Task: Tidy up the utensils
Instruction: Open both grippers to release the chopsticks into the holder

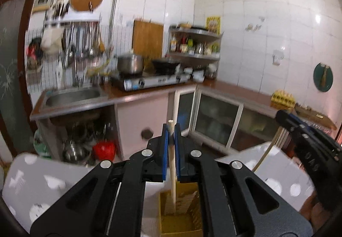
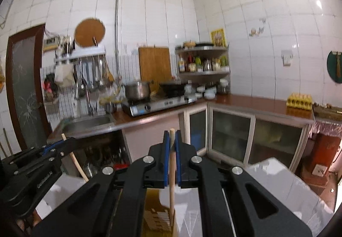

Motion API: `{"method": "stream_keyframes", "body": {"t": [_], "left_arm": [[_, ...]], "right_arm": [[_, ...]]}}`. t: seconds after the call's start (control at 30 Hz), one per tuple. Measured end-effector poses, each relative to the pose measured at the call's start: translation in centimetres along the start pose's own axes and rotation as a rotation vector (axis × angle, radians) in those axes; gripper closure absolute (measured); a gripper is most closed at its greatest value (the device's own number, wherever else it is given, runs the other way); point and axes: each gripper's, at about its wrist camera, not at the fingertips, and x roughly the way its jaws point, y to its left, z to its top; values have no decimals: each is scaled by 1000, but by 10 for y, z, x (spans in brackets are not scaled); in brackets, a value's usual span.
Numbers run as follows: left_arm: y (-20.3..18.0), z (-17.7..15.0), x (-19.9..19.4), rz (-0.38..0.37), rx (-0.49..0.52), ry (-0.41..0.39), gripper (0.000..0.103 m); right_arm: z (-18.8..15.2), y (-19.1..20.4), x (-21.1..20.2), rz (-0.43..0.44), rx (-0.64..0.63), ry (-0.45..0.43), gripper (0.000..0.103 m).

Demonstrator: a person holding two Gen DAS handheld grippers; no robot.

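Observation:
My left gripper (image 1: 171, 130) is shut on a pale wooden chopstick (image 1: 172, 172), which stands upright between the blue pads. Its lower end hangs over an open yellow cardboard box (image 1: 181, 224) with slotted wooden pieces inside. My right gripper (image 2: 172, 136) is shut on a second, slightly darker chopstick (image 2: 171, 183), upright above the same box (image 2: 154, 200). Each gripper shows in the other's view: the right gripper (image 1: 283, 117) at the right edge with its chopstick (image 1: 266, 153), and the left gripper (image 2: 65, 142) at the left with its chopstick (image 2: 78, 164).
The box sits on a table with a grey dotted cloth (image 1: 42, 185). Beyond it runs an L-shaped counter (image 2: 245, 102) with a sink (image 1: 72, 94), a gas stove (image 2: 158, 104) carrying a pot and a wok, a corner shelf of bottles (image 2: 203, 64) and an egg carton (image 2: 299, 100).

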Motion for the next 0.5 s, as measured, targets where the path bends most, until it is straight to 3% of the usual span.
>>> {"method": "stream_keyframes", "body": {"t": [0.13,0.23,0.3,0.33,0.37,0.43,0.5], "left_arm": [[13,-20,15,19,-29,70,97],[24,-17,7,35,-61,76,62],[28,-11,-10,57,-54,44,43],[28,-8,-18,64,-48,35,40],[29,-4,-29,73,-43,28,34],[33,2,-49,80,-42,13,31],[38,4,-74,92,-38,-6,13]], "right_arm": [[-23,-6,15,-3,6,80,96],[-29,-11,20,-7,6,133,95],[-28,-13,17,-18,-11,154,73],[-26,-16,10,-20,-7,152,48],[-24,-18,4,-23,-1,147,41],[-19,-23,-14,-32,8,151,41],[-19,-27,-32,-41,17,161,41]]}}
